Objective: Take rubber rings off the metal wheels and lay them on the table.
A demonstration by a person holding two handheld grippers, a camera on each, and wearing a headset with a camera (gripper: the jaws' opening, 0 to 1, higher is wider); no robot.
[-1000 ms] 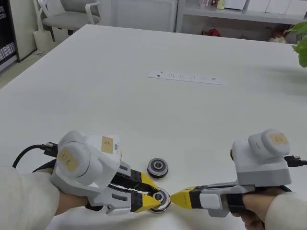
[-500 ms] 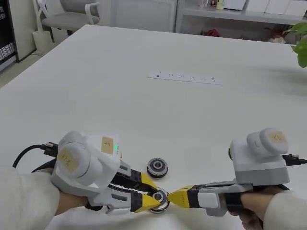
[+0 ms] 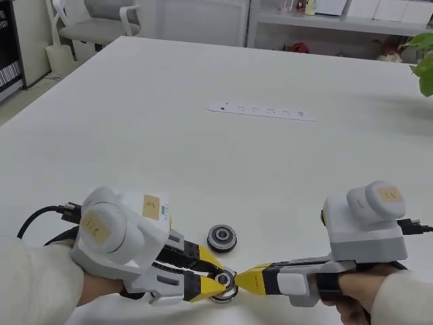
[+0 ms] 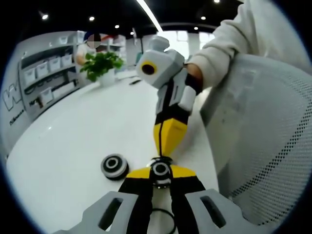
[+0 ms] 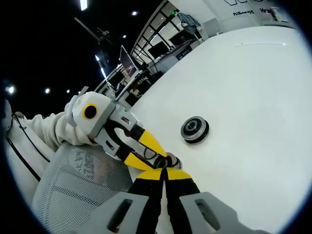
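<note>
My left gripper (image 3: pixel 218 283) clamps a metal wheel (image 3: pixel 225 280) steady so my right gripper (image 3: pixel 241 281), jaws pinched narrow, can peel its rubber ring (image 4: pixel 161 160).

A large "W" marks the wall (image 4: pixel 11 97); the left gripper's (image 3: pixel 220 285) sticker (image 3: pixel 151 206) is unreadable.

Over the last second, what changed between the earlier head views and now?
The right tongs edged slightly toward the left tongs, tips shut against the held wheel. Nothing was taken or released. The left tongs stay clamped on that wheel; the loose wheel lies unmoved on the table.
</note>
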